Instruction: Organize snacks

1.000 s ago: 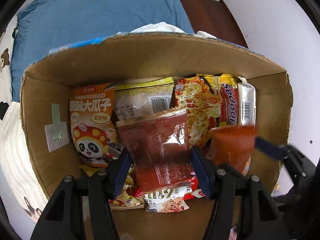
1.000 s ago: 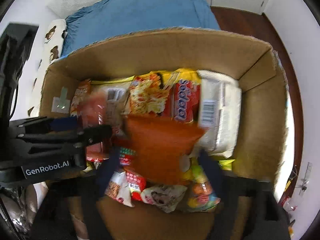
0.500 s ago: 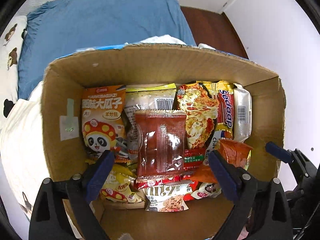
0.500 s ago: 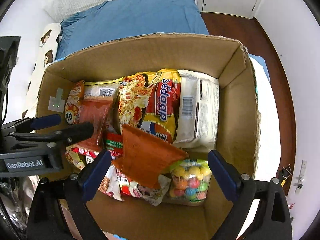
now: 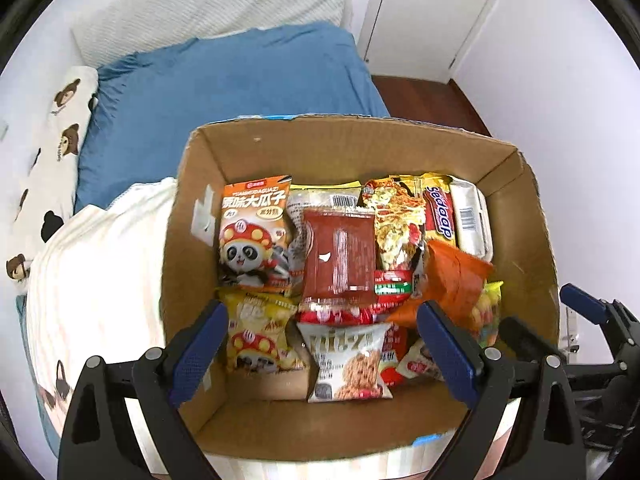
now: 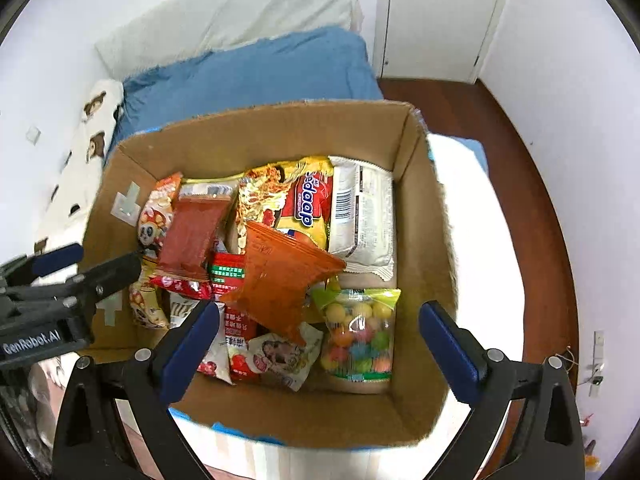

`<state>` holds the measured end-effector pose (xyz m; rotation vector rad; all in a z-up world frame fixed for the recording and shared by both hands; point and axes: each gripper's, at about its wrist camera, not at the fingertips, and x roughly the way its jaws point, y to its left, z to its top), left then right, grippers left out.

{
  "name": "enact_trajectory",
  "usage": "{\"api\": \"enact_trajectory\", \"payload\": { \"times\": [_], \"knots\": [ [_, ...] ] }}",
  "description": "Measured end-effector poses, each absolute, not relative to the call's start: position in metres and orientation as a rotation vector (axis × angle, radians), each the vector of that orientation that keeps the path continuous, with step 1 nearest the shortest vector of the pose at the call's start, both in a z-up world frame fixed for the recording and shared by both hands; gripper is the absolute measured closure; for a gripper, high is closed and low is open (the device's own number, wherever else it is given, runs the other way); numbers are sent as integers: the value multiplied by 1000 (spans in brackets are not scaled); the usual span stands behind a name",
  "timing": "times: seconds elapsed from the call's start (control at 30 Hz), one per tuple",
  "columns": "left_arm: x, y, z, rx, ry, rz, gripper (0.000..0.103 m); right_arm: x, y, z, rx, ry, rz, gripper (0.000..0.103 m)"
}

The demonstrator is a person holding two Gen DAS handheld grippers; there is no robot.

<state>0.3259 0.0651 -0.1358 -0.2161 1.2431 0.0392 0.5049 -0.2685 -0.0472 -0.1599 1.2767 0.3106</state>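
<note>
A cardboard box [image 5: 516,208] [image 6: 420,216] holds many snack packs. A dark red pack [image 5: 340,256] [image 6: 192,236] lies on top at the middle. An orange pack [image 5: 452,280] [image 6: 284,276] lies tilted on top beside it. Also inside are a panda seed bag [image 5: 252,232], Sedaap noodles [image 6: 308,200], a white pack [image 6: 360,216] and a candy-ball bag [image 6: 360,332]. My left gripper [image 5: 320,352] is open and empty above the box's near side. My right gripper [image 6: 316,348] is open and empty above the near side too.
The box stands on a white striped surface [image 5: 96,264]. Behind it lie a blue blanket [image 5: 224,92] and a bear-print pillow [image 5: 48,128]. A white door [image 6: 436,16] and brown floor [image 6: 516,128] are at the back right. The left gripper shows at the left of the right wrist view [image 6: 60,284].
Both grippers opened, dropped the dark red and orange packs onto the pile, and pulled back up and away from the box.
</note>
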Motion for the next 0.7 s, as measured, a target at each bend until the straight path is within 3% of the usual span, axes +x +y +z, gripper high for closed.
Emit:
{"api": "enact_trajectory", "payload": {
  "times": [0.7],
  "knots": [
    [168,44,-43,-171,938,85,6,369,-312,61,-93,1008,352,1]
  ]
}}
